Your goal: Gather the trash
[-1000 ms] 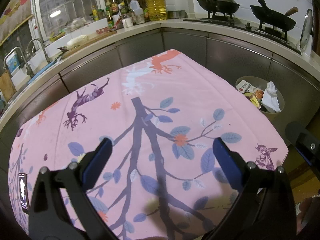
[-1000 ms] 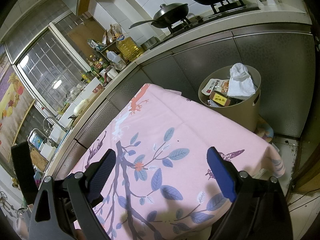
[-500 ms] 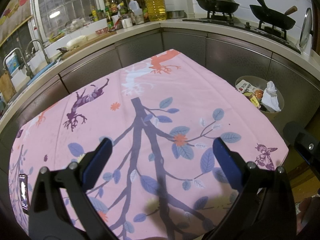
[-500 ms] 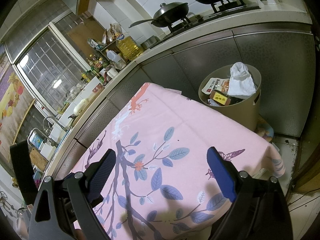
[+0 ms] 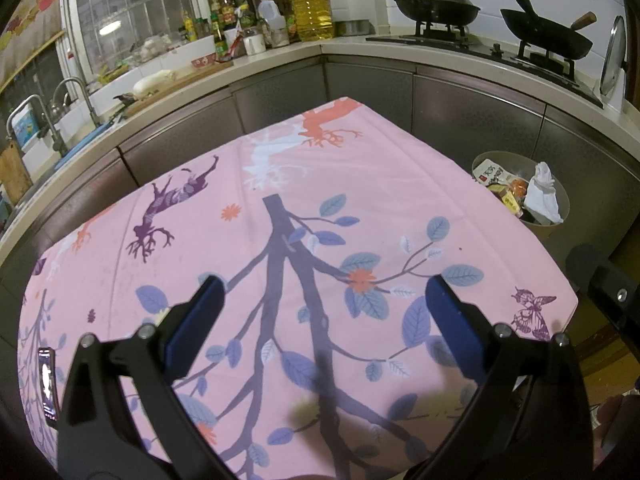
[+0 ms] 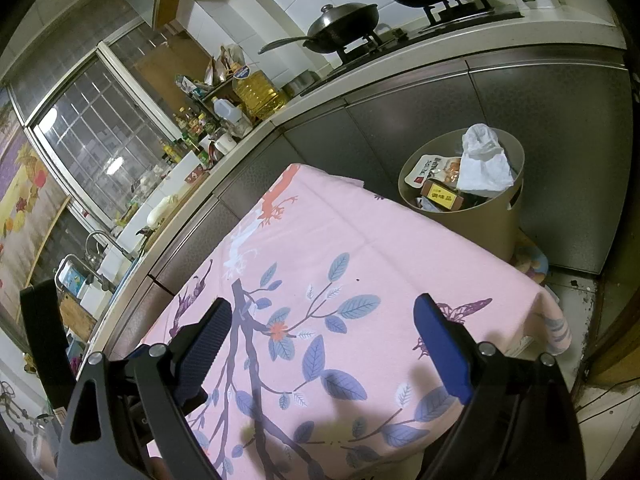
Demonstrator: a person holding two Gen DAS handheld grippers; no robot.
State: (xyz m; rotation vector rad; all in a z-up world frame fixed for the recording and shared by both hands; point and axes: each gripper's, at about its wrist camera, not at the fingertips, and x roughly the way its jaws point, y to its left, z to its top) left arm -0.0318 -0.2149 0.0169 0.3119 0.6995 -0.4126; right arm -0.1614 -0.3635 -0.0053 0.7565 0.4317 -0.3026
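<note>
I hold two black tongs w/ blue pads over a table w/ a pink leaf-print tablecloth [image 5: 360, 184]. My left tongs [image 5: 324, 308] hang spread wide, nothing between the pads. My right tongs [image 6: 324, 328] are the same: wide apart, empty.

Step in hand, as I judge it: collecting looks done or nearly so. I see no loose trash on the cloth ahead of either tongs. The only item on it is a phone [image 5: 47, 384], at the cloth's edge left of my left tongs, and I wouldn't count that as trash.

The trash sits in a round beige bin [image 6: 484, 220] on the floor, beyond the table's far right corner, ahead & right of my right tongs, against the grey cabinets. Inside: a crumpled white tissue or bag [image 6: 482, 160] on top, a white-and-red snack packet [image 6: 426, 168], a small yellow-labelled box [image 6: 442, 196], plus bits I can't make out. Bin looks fairly full.

Next move, prob.: scan for leftovers; if none, pull back. A pick-up would call for lowering the pads either side of the item.
</note>
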